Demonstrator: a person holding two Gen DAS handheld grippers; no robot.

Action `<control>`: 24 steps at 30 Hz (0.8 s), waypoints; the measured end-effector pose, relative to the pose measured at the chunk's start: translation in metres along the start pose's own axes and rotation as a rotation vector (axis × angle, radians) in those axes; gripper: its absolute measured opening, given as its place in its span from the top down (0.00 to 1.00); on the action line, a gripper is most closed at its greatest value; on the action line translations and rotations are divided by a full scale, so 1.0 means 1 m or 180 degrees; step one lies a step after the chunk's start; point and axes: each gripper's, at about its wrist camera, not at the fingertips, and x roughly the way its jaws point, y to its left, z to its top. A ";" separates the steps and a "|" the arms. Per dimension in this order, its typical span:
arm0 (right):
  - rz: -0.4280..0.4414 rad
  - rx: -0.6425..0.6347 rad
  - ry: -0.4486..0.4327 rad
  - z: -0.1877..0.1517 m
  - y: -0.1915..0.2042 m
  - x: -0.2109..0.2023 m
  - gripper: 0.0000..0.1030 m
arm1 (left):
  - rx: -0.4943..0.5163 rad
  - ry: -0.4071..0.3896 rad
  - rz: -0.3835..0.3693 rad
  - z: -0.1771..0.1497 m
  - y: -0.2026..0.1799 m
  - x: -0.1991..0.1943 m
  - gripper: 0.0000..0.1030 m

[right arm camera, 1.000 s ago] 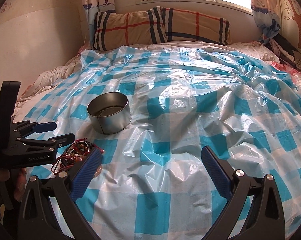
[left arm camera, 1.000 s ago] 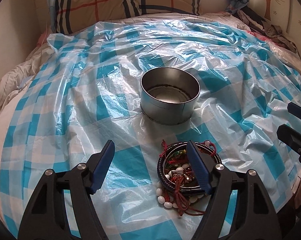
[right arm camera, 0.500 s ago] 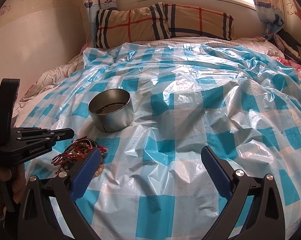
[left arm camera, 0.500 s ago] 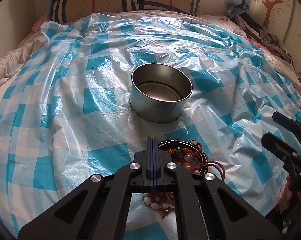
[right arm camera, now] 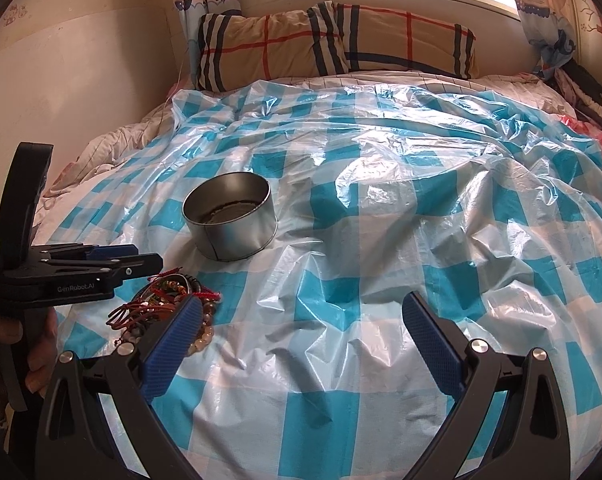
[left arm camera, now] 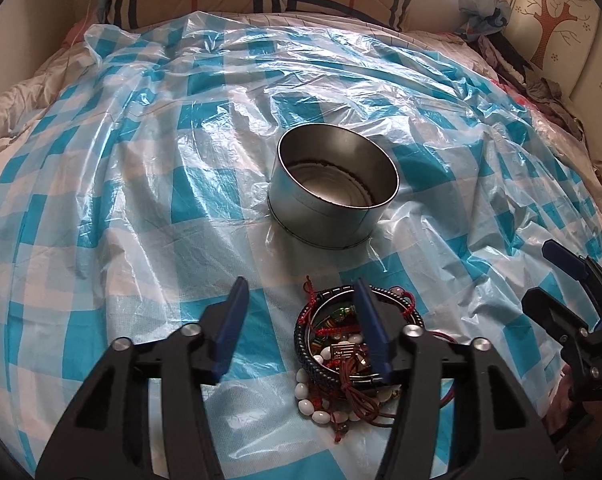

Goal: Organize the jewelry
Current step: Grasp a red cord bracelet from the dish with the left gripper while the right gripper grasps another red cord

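A heap of jewelry (left arm camera: 341,354), with dark bangles, red cords and white beads, lies on the blue-checked plastic sheet (left arm camera: 141,184); it also shows in the right wrist view (right arm camera: 169,300). An empty round metal tin (left arm camera: 333,188) stands just beyond it, also seen in the right wrist view (right arm camera: 231,216). My left gripper (left arm camera: 301,312) is open and empty, hovering over the heap's left part, with its right finger above the bangles. My right gripper (right arm camera: 301,328) is open and empty, to the right of the heap.
The sheet covers a soft bed and is heavily crumpled. A plaid pillow (right arm camera: 333,40) lies against the headboard under the window. Clothes (left arm camera: 541,88) are piled at the far right. A wall (right arm camera: 81,80) borders the bed's left side.
My left gripper was open, shut empty half a second ago, and has opened again above the heap. It has also moved a little forward. The right gripper stays open.
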 end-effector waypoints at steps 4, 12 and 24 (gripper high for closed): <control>0.0006 0.0006 0.0009 0.000 -0.001 0.002 0.07 | 0.0105 0.0187 -0.0041 0.000 -0.009 0.018 0.64; 0.0051 -0.0161 0.0003 0.000 0.010 0.000 0.07 | 0.0043 0.0033 -0.0135 -0.005 -0.005 -0.004 0.97; 0.0679 -0.0410 0.0205 0.000 0.049 0.002 0.07 | -0.0253 -0.0385 -0.0437 0.004 0.015 -0.063 0.97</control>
